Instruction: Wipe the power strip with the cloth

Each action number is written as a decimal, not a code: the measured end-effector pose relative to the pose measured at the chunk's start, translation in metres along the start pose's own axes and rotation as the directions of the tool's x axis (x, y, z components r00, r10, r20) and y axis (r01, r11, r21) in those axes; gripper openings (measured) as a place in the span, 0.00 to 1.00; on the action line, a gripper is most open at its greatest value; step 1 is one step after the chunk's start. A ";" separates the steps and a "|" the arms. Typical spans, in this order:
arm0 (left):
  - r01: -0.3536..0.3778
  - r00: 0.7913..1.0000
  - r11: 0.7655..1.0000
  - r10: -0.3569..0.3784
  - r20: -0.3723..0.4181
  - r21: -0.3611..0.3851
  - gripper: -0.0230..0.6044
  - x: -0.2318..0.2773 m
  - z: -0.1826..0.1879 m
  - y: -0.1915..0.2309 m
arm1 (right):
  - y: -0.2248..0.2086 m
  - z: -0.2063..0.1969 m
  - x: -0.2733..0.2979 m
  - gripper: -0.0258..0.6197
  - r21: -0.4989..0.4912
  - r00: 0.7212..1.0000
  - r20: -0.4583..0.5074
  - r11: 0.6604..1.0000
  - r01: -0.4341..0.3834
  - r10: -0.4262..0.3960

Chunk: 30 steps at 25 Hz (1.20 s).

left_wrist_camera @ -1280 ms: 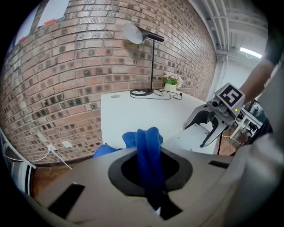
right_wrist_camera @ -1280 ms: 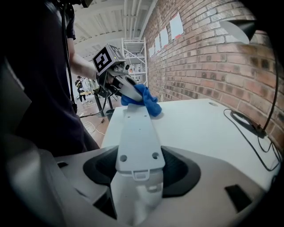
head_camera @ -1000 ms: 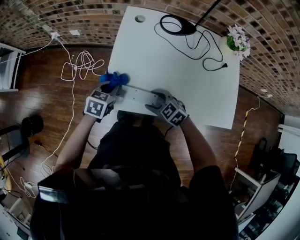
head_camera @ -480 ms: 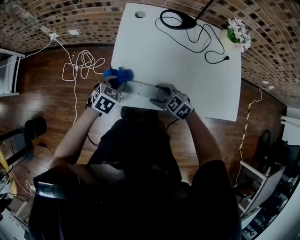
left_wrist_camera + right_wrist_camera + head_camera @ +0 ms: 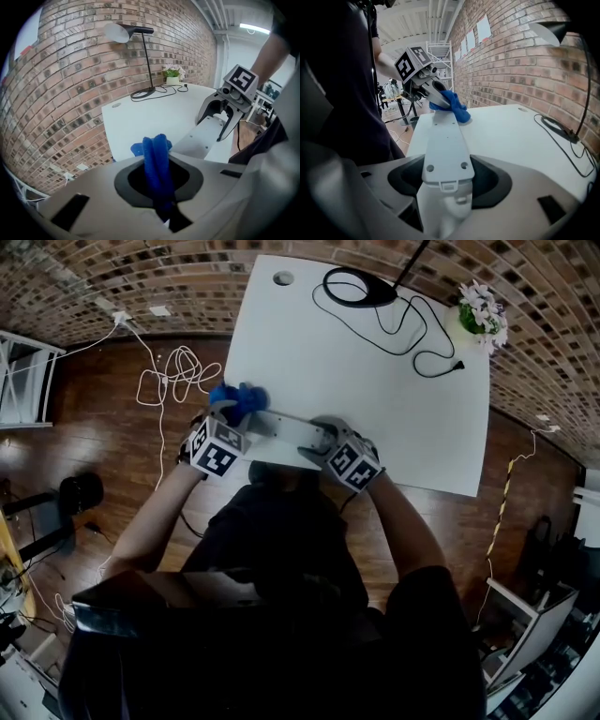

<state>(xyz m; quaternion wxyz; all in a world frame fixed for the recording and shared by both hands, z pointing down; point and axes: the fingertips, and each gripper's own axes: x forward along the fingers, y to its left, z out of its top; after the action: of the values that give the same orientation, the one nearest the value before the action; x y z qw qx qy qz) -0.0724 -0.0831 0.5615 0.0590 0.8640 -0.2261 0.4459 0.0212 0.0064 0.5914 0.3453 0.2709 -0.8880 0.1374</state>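
At near edge of worktop [image 5: 375, 381], clamping power strip [image 5: 284, 427] by one end in right tool [image 5: 317, 435], pinching blue cloth [image 5: 239, 397] at its far end in left tool [image 5: 232, 416]; may twist strip loose if pressed hard.

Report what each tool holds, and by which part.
Left tool: shut on the blue cloth, pinching a bunched fold. Right tool: shut on the power strip, gripping one end across its width.
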 end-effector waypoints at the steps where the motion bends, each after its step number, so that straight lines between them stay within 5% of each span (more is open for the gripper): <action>1: -0.013 1.000 1.000 0.013 0.000 -0.002 0.10 0.000 0.000 0.000 | 0.000 0.001 0.000 0.49 -0.002 1.000 0.001 1.000 -0.001 0.001; 6: -0.088 0.996 0.996 0.088 0.018 -0.006 0.10 0.000 0.002 -0.006 | 0.000 0.002 0.000 0.48 -0.027 1.000 0.017 1.000 0.004 -0.003; 12: -0.036 0.999 0.997 0.036 0.007 -0.062 0.10 0.007 0.018 -0.031 | -0.001 0.002 0.000 0.48 -0.032 1.000 0.012 0.999 0.004 -0.004; 30: -0.035 0.999 0.996 0.036 0.012 -0.083 0.10 0.023 0.042 -0.086 | 0.002 -0.001 0.001 0.48 -0.067 1.000 0.026 0.998 0.002 -0.001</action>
<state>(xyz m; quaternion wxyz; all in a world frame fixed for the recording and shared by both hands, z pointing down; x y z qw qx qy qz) 0.0091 -0.0268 0.5636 0.0854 0.8597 -0.2599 0.4314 0.0202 0.0080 0.5930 0.3425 0.2616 -0.8964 0.1037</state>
